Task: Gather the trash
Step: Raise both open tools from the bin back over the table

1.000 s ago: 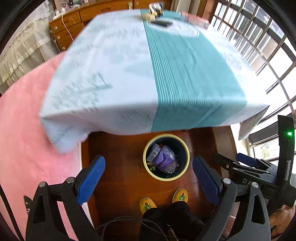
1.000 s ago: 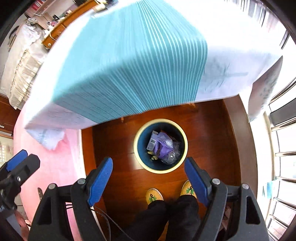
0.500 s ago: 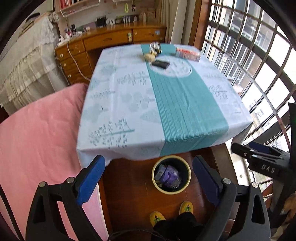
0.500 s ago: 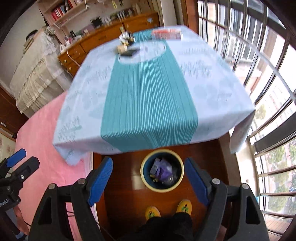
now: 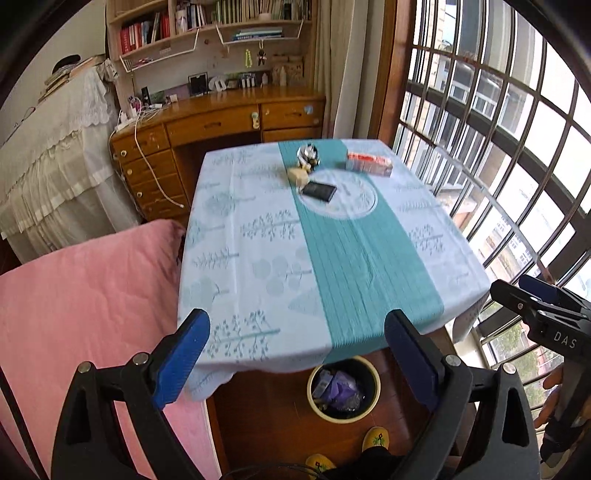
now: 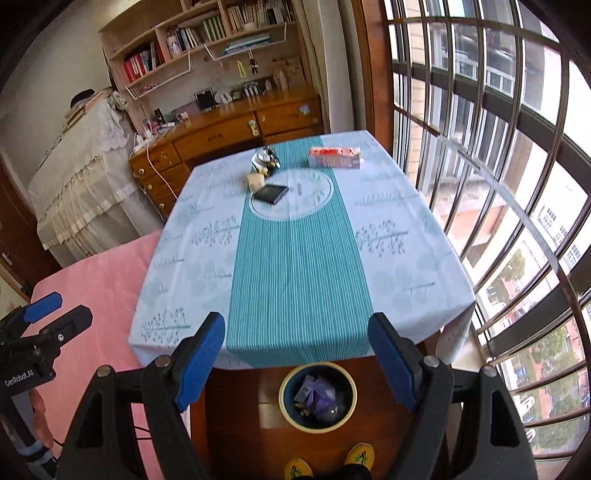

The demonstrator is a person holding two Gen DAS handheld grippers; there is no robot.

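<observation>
So both of our grippers, left (image 5: 295, 354) and right (image 6: 295, 358), were wide open and empty. Leftover trash, a crumpled wrapper (image 6: 264, 158) and a tan scrap (image 6: 255, 181), sat at the table's (image 6: 406, 288) far end, straight ahead and well apart. Neither hand looked nearer; bare cloth between. The bin (image 6: 317, 395) was on the floor below us.

Wooden desk (image 5: 221, 122) under bookshelves (image 5: 207, 26); pink bedding (image 5: 85, 295) left; barred window (image 6: 498, 184) right.
</observation>
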